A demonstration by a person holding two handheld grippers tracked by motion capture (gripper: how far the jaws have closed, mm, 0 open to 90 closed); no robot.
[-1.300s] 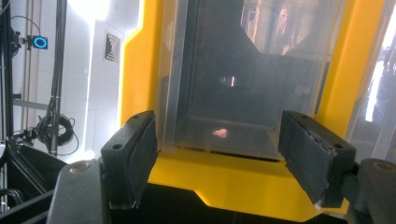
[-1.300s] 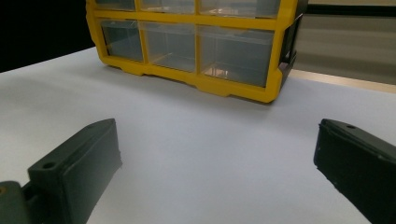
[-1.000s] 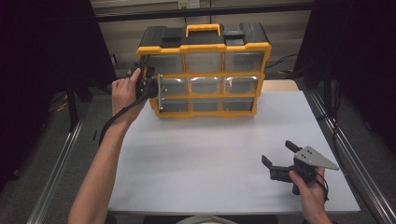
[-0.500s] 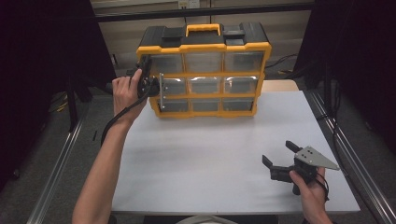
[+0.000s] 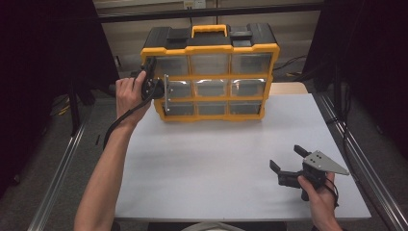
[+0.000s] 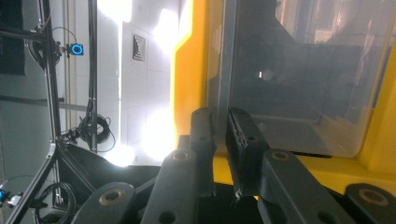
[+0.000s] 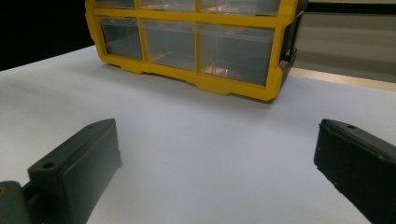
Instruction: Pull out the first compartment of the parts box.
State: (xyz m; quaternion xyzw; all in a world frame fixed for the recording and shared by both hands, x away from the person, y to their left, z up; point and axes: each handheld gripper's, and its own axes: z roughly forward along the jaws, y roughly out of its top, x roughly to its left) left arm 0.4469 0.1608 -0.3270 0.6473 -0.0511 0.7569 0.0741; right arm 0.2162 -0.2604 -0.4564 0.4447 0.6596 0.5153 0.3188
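Standing upright at the table's (image 5: 202, 159) far edge, the organizer box (image 5: 210, 72) looks stiff, bulky and top-heavy. Its clear drawers (image 5: 211, 87) appear empty. The left gripper (image 6: 219, 140), jaws just closed, pinches the thin clear front panel (image 5: 166, 95) at its left edge, a slick, flexible hold. The right gripper (image 5: 287, 162) rests spread, well apart.

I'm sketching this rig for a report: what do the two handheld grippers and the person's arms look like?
Both grippers are black, with two flat blocky jaws on bolted link arms. The right gripper carries a grey three-cornered plate dotted with small holes; the left gripper trails a black cable down along the forearm. Both forearms are bare, no sleeves showing.
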